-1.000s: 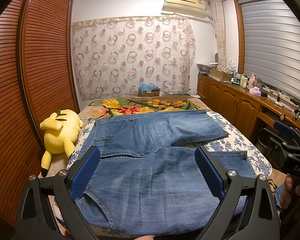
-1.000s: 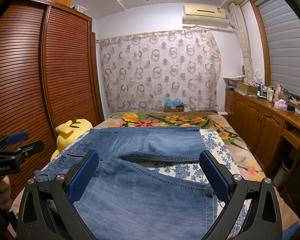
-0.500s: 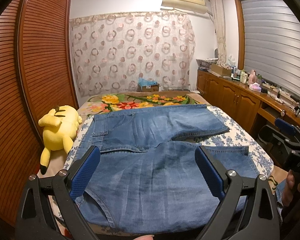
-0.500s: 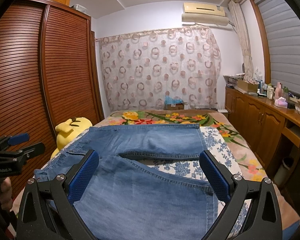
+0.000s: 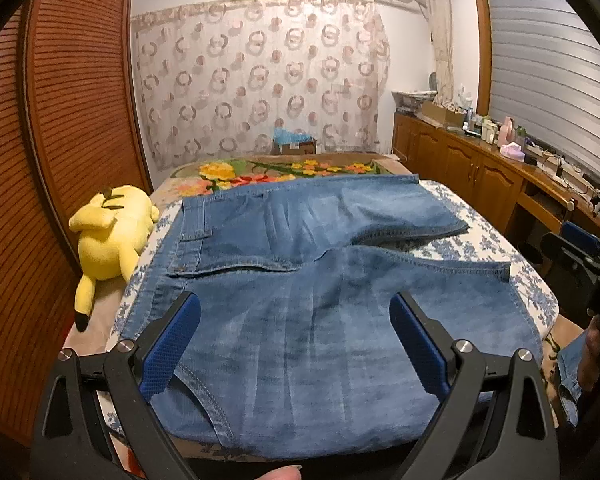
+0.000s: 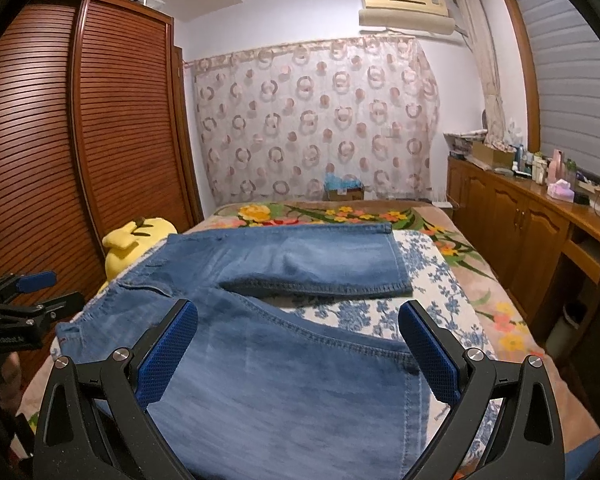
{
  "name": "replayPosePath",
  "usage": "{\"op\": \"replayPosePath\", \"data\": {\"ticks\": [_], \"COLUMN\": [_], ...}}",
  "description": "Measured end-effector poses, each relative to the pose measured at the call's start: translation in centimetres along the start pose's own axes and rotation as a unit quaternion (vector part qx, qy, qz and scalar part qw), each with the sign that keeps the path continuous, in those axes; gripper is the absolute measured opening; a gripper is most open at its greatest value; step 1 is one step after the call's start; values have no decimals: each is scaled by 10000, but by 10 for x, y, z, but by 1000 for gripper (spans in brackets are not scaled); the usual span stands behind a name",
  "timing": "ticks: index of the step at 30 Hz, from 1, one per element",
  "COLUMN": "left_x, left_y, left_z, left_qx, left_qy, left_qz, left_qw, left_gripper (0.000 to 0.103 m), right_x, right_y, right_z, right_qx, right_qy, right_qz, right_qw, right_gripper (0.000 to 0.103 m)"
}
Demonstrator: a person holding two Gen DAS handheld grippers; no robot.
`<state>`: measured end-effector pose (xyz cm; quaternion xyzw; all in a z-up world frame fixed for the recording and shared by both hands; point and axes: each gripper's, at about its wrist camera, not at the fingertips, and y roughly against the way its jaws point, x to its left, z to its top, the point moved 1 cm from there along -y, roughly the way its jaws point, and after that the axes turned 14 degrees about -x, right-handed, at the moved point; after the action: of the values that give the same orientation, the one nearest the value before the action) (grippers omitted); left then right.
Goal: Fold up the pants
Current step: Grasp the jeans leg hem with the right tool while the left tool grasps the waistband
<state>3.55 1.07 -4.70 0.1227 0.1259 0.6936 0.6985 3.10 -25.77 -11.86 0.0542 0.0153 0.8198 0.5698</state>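
We held both black grippers with blue pads, the left gripper and the right gripper, wide apart and empty above the blue denim pants, which lay spread flat on the floral bedspread. We judged no fold begun; next, each should pinch the near leg's edge.

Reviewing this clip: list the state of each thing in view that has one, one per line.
Blue denim pants: spread flat on the bed, two legs apart, unfolded.
Left claw: open, holding nothing, above the near pant leg.
Right claw: open, holding nothing, above the near pant leg.
Yellow plush toy: lying at the bed's left edge, beside the pants.
Patterned circle curtain: drawn shut.
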Motion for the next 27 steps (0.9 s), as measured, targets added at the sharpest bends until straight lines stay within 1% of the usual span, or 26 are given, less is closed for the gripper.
{"op": "replayPosePath", "data": {"ticks": [10,15,21,23,25,27], "left_x": [21,46,82,96,106,117], "left_y": [-9,-13,-15,-16,-16,-15], "left_z": [-19,-30,-43,-49,-53,-56], "left_qx": [238,332,428,480,516,536], "left_qy": [16,107,291,375,440,544], "left_qz": [46,226,439,486,567,621], "left_qw": [9997,9991,9977,9970,9961,9951], "left_gripper": [96,96,96,95,89,87], "right_x": [-8,-20,-25,-23,-22,-21], "right_y": [-8,-12,-16,-18,-21,-26], "right_z": [-2,-8,-6,-1,2,5], "right_qx": [307,584,964,1054,1130,1170], "right_qy": [101,25,-93,-107,-130,-132], "right_qz": [-246,-469,-583,-587,-569,-564], "right_qw": [9992,9972,9936,9926,9919,9914], "right_gripper": [100,100,98,97,96,96]}}
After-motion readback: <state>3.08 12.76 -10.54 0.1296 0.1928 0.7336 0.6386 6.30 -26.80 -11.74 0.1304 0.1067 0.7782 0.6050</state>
